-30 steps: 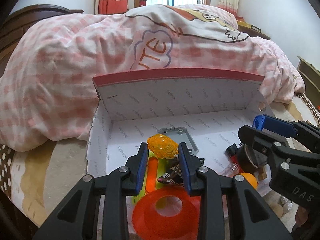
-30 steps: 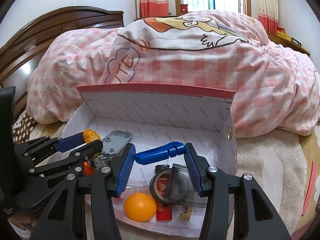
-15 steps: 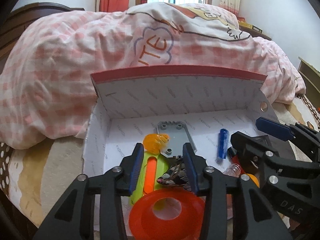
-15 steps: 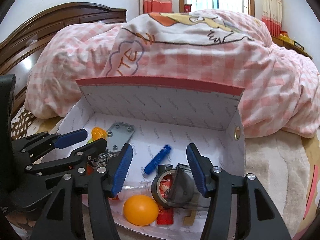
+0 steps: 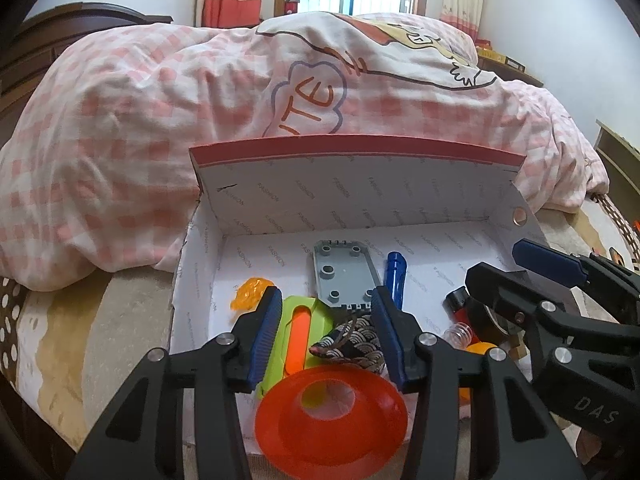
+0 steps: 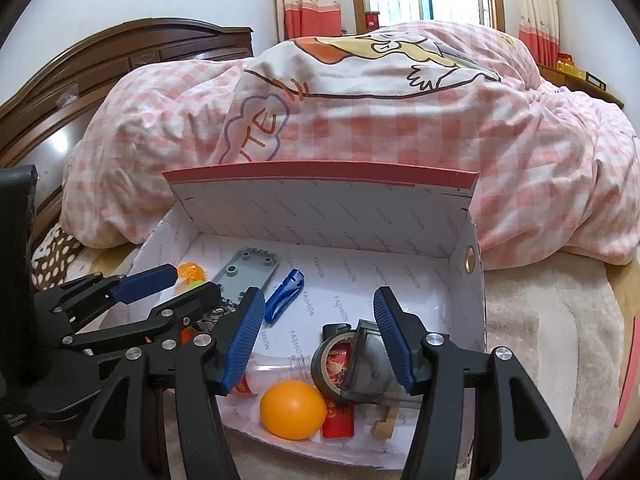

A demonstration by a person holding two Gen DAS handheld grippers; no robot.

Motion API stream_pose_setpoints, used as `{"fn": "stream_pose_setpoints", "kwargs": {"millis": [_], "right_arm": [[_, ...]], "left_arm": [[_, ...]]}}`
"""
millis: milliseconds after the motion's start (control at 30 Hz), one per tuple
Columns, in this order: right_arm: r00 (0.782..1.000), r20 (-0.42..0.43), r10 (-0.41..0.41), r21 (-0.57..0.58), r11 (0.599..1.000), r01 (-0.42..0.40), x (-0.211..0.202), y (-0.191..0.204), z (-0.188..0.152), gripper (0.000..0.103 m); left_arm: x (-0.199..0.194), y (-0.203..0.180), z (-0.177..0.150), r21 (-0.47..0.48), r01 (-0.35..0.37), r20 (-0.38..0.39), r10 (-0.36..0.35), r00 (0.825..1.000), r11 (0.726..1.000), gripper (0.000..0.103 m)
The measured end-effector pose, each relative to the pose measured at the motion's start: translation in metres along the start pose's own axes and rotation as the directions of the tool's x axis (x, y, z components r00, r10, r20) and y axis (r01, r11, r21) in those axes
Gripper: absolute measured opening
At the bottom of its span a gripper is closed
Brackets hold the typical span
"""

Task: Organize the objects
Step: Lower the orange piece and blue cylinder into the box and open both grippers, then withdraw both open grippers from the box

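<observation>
both grippers, left gripper [image 5: 325, 334] and right gripper [image 6: 320, 334], jaws just opened, empty over box [image 6: 320, 204]; drop step apparently done; next: fetch another object outside box.

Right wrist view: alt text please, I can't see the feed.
The open right gripper hovers empty over a white cardboard box on a bed. Inside lie a blue clip, grey plate, orange ball and tape roll; the left gripper is alongside.

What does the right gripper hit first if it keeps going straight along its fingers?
Probably the tape roll and grey dispenser lying in the box; they sit low between the open right gripper fingers. Depth is unclear.
</observation>
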State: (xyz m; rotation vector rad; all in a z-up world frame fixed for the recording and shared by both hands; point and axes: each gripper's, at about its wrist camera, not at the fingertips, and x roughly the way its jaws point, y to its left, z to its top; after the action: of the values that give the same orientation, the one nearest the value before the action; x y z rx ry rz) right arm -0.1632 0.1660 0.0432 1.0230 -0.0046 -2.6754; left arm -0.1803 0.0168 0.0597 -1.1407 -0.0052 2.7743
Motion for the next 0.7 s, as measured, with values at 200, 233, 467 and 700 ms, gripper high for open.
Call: {"fn": "stream_pose_setpoints", "kwargs": {"millis": [200, 233, 467, 700], "right_arm": [[1.0, 0.013, 0.02, 0.005, 1.0, -0.02, -0.014, 0.003, -0.004, 0.058], [1.0, 0.016, 0.022, 0.005, 1.0, -0.022, -0.017, 0.004, -0.004, 0.058], [0.999, 0.023, 0.043, 0.013, 0.999, -0.044, -0.038, 0.007, -0.015, 0.058], [0.998, 0.026, 0.049, 0.03, 0.998, -0.05, -0.056, 0.004, -0.031, 0.058]], "left_arm": [[-0.011, -0.002, -0.004, 0.005, -0.002, 0.004, 0.002, 1.0, 1.0, 0.047], [-0.014, -0.003, -0.005, 0.006, 0.0, 0.007, 0.0, 1.0, 1.0, 0.047], [-0.033, -0.009, -0.012, 0.011, 0.009, 0.021, -0.009, 1.0, 1.0, 0.047], [-0.048, -0.02, -0.026, 0.022, 0.025, 0.013, -0.025, 1.0, 0.999, 0.047]]}}
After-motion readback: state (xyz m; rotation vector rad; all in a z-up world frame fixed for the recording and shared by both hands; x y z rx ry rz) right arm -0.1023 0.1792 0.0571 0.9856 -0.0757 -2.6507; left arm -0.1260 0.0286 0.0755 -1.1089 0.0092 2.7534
